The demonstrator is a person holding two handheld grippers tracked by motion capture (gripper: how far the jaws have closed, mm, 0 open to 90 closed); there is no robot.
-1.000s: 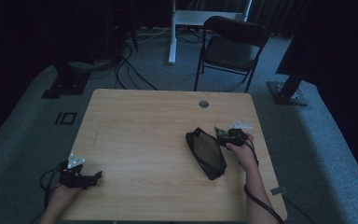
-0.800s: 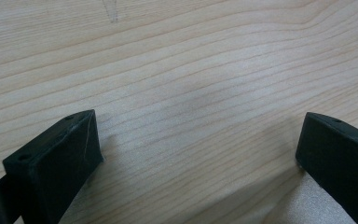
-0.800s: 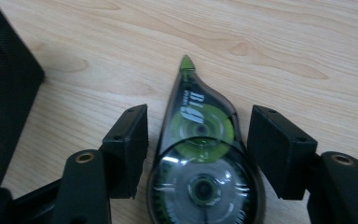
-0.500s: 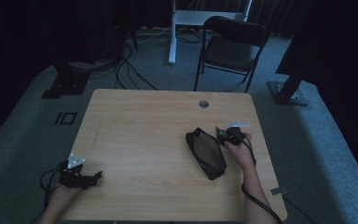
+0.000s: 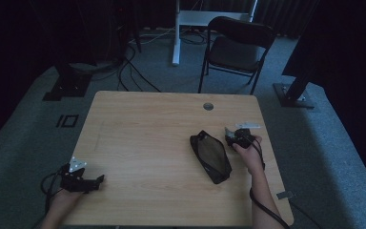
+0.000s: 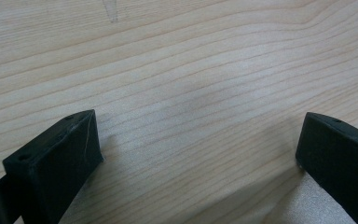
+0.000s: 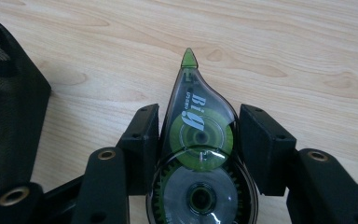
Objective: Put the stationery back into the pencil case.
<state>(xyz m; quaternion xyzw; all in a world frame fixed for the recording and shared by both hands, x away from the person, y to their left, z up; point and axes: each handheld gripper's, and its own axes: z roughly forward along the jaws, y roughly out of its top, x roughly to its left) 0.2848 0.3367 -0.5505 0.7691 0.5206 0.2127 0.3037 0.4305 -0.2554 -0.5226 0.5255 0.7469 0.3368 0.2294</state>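
A clear and green correction tape dispenser (image 7: 198, 135) lies flat on the wooden table (image 5: 147, 124), its green tip pointing away from the camera. My right gripper (image 7: 199, 114) has just been closing, and its pads now press on both sides of the dispenser. From above, the right gripper (image 5: 233, 136) sits just right of a black mesh pouch (image 5: 210, 156), whose edge also fills the left of the right gripper view (image 7: 4, 107). My left gripper (image 5: 95, 181) rests near the table's front left corner. Its jaws stand wide apart over bare wood (image 6: 198, 140).
A round cable hole (image 5: 208, 106) sits near the table's far edge. Beyond the table stands a dark folding chair (image 5: 238, 45). Cables (image 5: 133, 71) and stand bases (image 5: 66, 86) lie on the grey floor around it.
The right hand has barely shifted beside the pouch. The left gripper has not moved.
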